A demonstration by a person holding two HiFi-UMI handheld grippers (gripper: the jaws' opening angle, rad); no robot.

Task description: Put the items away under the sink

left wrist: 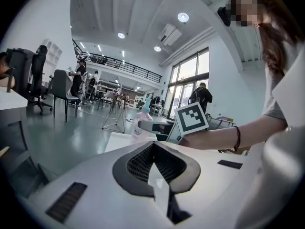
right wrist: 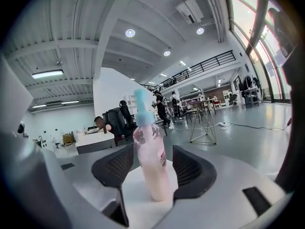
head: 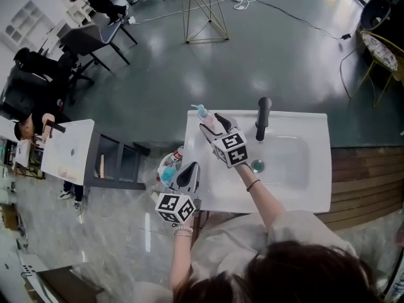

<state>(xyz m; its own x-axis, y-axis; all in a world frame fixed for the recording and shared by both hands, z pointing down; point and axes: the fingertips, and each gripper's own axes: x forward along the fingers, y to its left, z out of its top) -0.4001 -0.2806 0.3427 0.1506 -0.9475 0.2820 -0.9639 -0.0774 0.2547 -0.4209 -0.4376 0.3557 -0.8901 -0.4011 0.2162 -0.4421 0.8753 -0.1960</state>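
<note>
A pink bottle with a blue pump top (head: 202, 112) stands upright on the far left corner of the white sink counter (head: 315, 197). My right gripper (head: 212, 122) is open around it. In the right gripper view the bottle (right wrist: 151, 161) rises between the two dark pads (right wrist: 114, 168), with a gap on each side. My left gripper (head: 189, 169) hangs at the counter's near left edge, shut, with nothing in it. In the left gripper view its tips (left wrist: 153, 146) meet, and the bottle (left wrist: 139, 128) shows far ahead beside the right gripper's marker cube (left wrist: 191, 118).
A black faucet (head: 262, 115) stands behind the basin, whose drain (head: 257, 165) is just right of my right hand. Colourful items (head: 167, 168) sit low, left of the counter. A white unit with dark shelves (head: 95, 156) stands further left; people sit at desks beyond.
</note>
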